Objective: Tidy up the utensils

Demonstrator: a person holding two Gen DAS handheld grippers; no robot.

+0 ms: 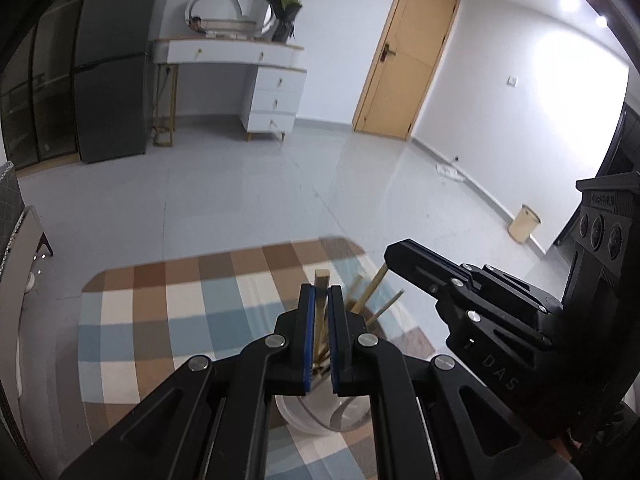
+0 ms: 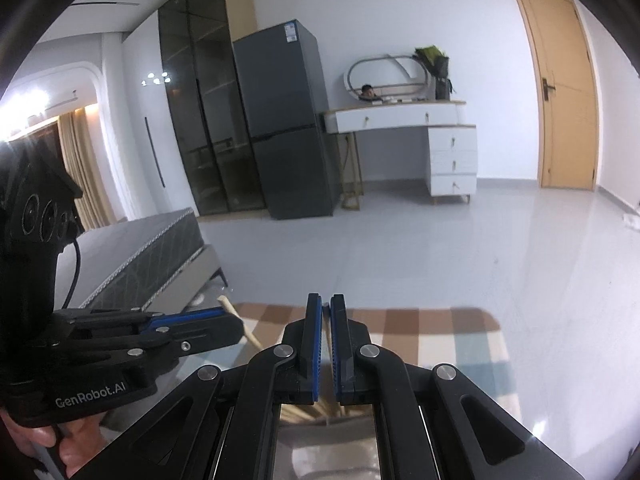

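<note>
My left gripper (image 1: 320,300) has its jaws pinching a flat pale wooden utensil (image 1: 321,280), upright over the white round holder (image 1: 320,420) of wooden sticks near the checked surface's (image 1: 160,320) far edge, presumably to slot it in. My right gripper's (image 2: 325,312) jaws are pressed nearly together, empty.

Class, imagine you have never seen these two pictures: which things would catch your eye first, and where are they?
Foremost is the left gripper, low in the centre of its own view, shut on a wooden stick that rises from a white holder full of chopsticks on the checked tablecloth. The right gripper reaches in from the right, shut on one slanting chopstick. Behind, a yellow door stands out on the white wall.
</note>
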